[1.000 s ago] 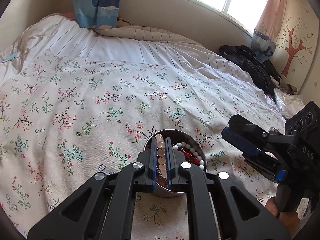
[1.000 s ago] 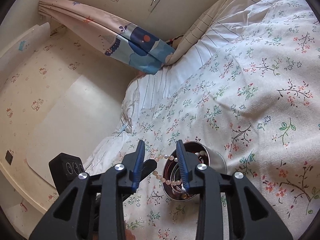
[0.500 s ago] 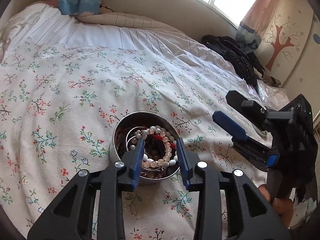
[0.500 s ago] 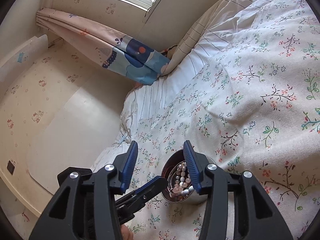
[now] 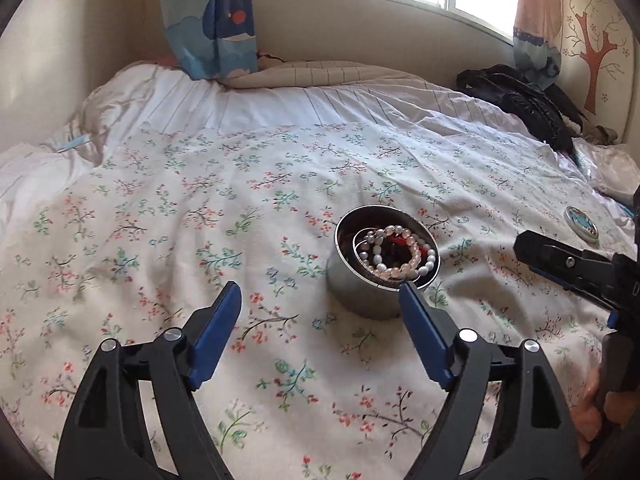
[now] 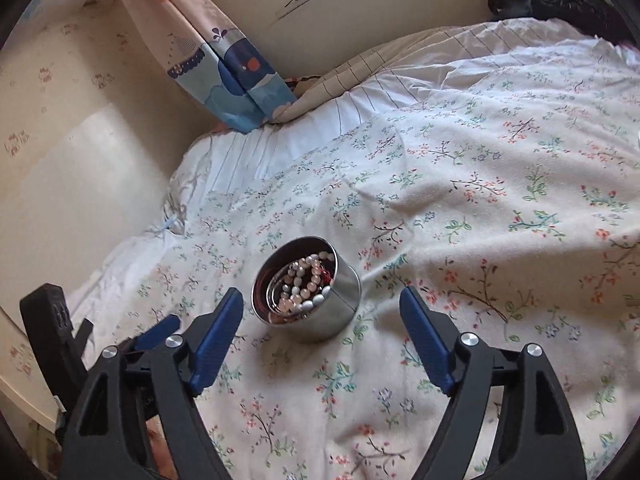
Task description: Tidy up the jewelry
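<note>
Sitting upright on the floral bedspread [image 5: 168, 240], the round metal tin [image 5: 382, 268] is the landmark here. Bead bracelets [image 5: 400, 252] coiled inside it, nothing draped over the rim. Lid [image 5: 581, 222] lies flat on the bedspread, well apart from the tin toward the black jacket [image 5: 524, 104].

Left gripper [image 5: 320, 304]: fingers spread wide, just been opening, nothing between them. Tin sits ahead and off to its right; the right finger [image 5: 424, 336] overlaps the tin's near wall in view, contact can't be told.

Right gripper [image 6: 322, 308]: fingers also spread, just been opening, empty. Tin lies straight ahead, nearly centred between the fingers, just beyond the tips.

Judgement: loading looks done, capping is next. Tin has no long axis, so approach angle is free. The lid lies on the right gripper's side of the tin, so that hand fetches it; left steadies the tin.
</note>
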Demonstrator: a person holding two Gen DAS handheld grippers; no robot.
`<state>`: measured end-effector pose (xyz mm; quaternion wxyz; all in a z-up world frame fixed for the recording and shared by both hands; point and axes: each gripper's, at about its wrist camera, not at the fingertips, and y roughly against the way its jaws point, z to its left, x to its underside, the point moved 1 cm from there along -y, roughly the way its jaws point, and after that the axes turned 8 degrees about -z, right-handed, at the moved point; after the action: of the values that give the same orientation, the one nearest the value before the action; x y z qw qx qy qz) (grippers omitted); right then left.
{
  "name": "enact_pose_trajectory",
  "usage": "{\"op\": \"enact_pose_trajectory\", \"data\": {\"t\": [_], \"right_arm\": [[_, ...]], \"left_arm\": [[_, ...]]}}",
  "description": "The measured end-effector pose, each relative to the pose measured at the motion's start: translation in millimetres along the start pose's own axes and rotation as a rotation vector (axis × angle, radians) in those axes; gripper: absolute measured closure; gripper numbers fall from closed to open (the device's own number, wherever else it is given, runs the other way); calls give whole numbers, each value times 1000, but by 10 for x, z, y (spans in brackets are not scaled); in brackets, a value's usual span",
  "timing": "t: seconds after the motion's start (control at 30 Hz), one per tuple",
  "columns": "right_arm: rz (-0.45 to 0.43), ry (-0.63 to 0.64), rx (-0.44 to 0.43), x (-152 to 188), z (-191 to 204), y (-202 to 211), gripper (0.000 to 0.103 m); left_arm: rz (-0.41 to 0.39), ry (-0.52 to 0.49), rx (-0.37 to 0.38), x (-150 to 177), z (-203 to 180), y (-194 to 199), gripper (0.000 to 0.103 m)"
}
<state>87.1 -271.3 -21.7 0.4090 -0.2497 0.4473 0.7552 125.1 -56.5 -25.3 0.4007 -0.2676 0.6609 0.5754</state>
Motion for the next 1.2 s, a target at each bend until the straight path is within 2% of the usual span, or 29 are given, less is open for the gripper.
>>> {"op": "enact_pose_trajectory", "data": {"t": [0.07,0.23,0.4,0.47,0.6,0.8,0.93,1.2], "right_arm": [[2,46,36,99,39,117,15],[30,132,106,351,120,373,13],[-28,116,147,446,108,712,9],[-26,115,166,473,109,775,8],[-17,149,204,509,179,874,7],[3,103,245,540,105,960,7],[-6,65,280,541,27,1022,7],[-20,115,327,544,116,1032,7]], "left_arm": [[-3,-16,-20,74,24,135,20],[10,-44,-26,266,49,420,18],[8,-72,-21,400,41,753,13],[-7,-59,-7,418,59,895,8],[-23,-54,18,468,58,1102,8],[1,-79,-2,490,-4,1096,8],[-3,-61,-3,485,24,1120,8],[11,-41,-30,460,71,1094,8]]}}
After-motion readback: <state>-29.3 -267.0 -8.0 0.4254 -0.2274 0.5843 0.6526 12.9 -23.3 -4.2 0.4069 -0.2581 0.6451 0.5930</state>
